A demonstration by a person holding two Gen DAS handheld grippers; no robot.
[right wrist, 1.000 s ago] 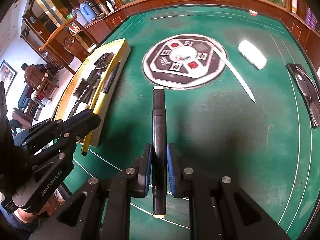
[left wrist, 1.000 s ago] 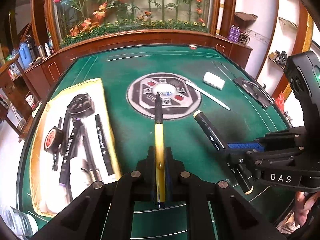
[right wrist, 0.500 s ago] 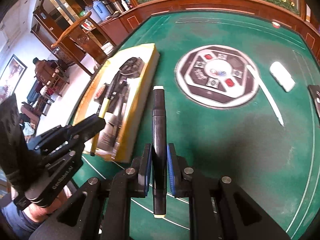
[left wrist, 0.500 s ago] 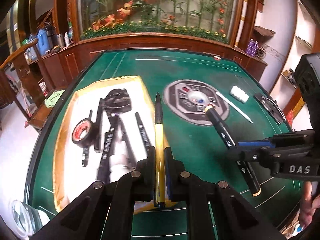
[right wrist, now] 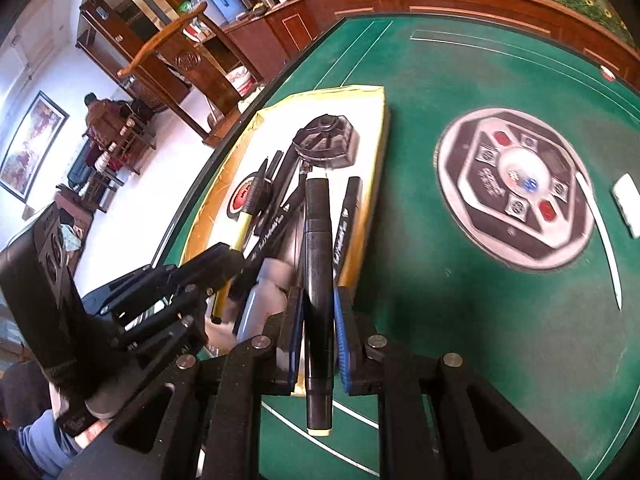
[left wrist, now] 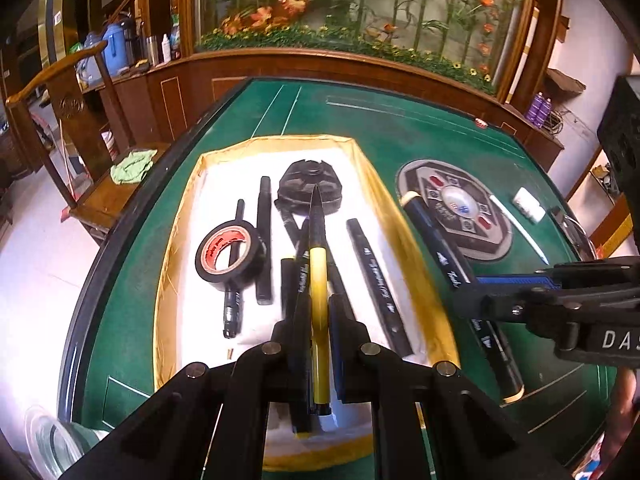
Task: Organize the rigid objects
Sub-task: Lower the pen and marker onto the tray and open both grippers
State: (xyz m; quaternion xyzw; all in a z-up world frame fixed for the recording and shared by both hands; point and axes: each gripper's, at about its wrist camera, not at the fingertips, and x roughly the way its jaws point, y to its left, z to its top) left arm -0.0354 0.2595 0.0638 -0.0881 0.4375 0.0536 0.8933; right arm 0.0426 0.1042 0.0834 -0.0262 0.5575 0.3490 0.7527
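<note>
- My left tongs (left wrist: 318,320) are clamped on the yellow pen (left wrist: 319,276), right tongs (right wrist: 316,320) on the black marker (right wrist: 317,264).
- I'd lower both flat over the tray (left wrist: 182,216), then release into bare gaps.

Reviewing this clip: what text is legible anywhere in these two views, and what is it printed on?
"DAS", cut off at the picture's edge: right claw body, left wrist view.
Script beginning "T": held black marker, rest unreadable.
White lettering: markers in the tray, too blurred.
Red core label: tape roll, unreadable.
Print on the round disc: too blurred.
</note>
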